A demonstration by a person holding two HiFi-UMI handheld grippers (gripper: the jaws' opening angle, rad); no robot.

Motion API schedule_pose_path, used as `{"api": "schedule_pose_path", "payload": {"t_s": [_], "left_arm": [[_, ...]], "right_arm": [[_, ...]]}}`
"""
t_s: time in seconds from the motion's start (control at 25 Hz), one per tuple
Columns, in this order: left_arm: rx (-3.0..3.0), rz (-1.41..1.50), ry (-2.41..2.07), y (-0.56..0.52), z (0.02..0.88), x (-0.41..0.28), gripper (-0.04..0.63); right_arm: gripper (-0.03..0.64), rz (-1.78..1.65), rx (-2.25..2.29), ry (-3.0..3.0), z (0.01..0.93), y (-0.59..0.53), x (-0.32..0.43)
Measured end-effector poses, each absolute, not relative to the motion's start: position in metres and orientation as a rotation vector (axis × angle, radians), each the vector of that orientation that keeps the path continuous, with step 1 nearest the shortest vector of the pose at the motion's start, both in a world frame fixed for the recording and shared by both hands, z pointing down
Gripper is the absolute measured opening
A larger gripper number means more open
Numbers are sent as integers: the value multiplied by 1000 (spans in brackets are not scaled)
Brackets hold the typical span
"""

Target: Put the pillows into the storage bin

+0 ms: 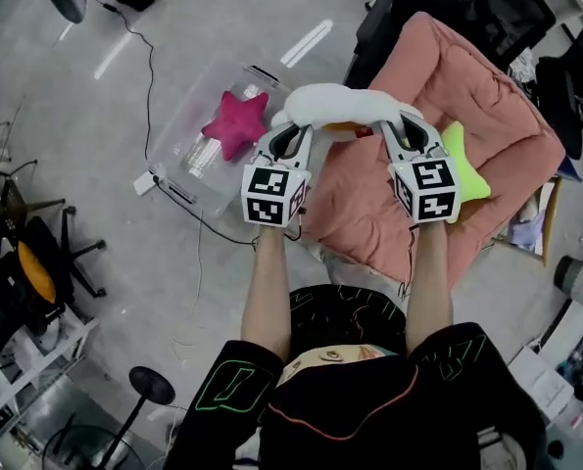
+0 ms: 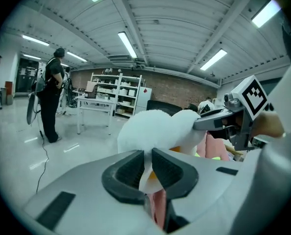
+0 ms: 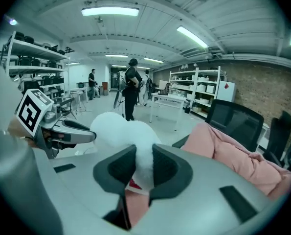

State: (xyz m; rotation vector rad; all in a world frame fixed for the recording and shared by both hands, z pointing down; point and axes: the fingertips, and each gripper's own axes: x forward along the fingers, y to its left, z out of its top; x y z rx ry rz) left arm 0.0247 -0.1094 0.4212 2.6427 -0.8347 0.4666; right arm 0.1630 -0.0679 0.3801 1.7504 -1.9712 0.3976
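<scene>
White pillow (image 1: 338,103) clamped endwise by left tongs (image 1: 290,137), right tongs (image 1: 400,131); long axis crosswise, seemingly level.

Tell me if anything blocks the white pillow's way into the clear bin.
Nothing visible does. The white pillow hangs beside the clear storage bin, whose top looks open; only a pink star pillow lies inside.

Fluffy plush: white pillow (image 1: 335,101); clear glossy plastic: bin (image 1: 186,180); quilted cloth: pink cushion (image 1: 450,78); polished glossy: floor (image 1: 71,96).
</scene>
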Motion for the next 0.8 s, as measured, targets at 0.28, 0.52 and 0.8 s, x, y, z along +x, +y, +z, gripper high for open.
{"api": "schedule_pose_path", "payload": {"t_s": [0.28, 0.52, 0.8], "left_arm": [[2511, 453, -1022, -151, 442, -80, 43], [2379, 468, -1162, -178, 467, -172, 41], [2221, 481, -1277, -200, 506, -261, 43]], "right_arm": [[75, 383, 1549, -2059, 400, -132, 65], [75, 400, 1369, -2128, 430, -178, -24], [78, 413, 1174, -2169, 473, -224, -113]]}}
